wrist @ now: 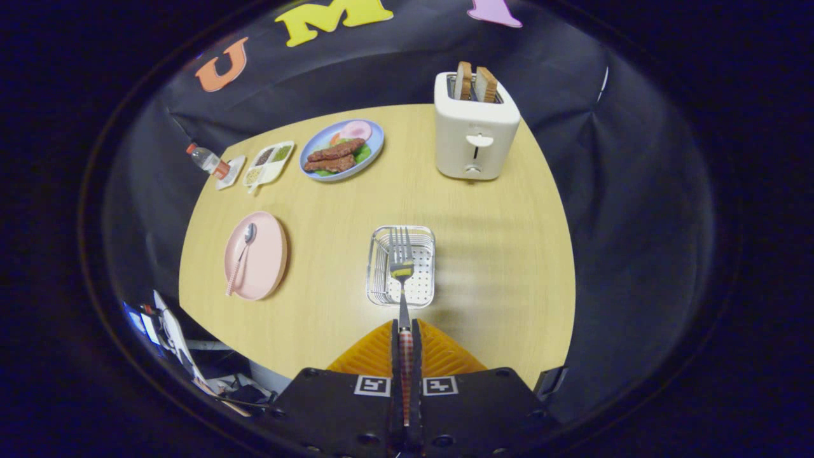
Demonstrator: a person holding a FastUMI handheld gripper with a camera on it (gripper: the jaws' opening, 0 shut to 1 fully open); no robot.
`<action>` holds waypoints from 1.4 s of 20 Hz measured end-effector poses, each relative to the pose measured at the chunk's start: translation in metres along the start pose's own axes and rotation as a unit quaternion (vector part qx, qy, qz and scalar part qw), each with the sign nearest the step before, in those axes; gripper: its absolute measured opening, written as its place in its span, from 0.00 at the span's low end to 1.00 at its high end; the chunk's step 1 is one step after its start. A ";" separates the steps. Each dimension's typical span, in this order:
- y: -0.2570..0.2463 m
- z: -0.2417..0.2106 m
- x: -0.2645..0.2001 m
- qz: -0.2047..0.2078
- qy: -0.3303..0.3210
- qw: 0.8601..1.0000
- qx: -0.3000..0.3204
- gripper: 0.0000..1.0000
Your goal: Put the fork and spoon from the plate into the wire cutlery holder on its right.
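Tool (405, 331) grips the fork (402, 267), tines over the wire holder (402, 266).

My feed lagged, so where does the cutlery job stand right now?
Done: the fork is off the pink plate. In hand: the gripper is shut on its handle, tines out over the wire cutlery holder, not released. Left: drop it in, then fetch the spoon lying on the plate.

Fork held above the wire cutlery holder

The gripper (405, 331) clamps the fork (402, 267) by its handle, tines over the wire cutlery holder (421, 294); the spoon (241, 256) lies on the pink plate (267, 261) to the left.
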State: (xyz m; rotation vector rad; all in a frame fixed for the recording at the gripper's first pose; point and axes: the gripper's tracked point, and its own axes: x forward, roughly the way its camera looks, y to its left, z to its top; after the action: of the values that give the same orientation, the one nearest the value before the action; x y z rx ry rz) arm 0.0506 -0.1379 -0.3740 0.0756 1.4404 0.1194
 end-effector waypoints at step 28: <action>0.026 0.025 0.056 -0.063 0.231 0.970 0.036 0.10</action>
State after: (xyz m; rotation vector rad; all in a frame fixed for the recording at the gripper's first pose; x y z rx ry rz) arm 0.0813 -0.1047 -0.4224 0.0158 1.9101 -0.0233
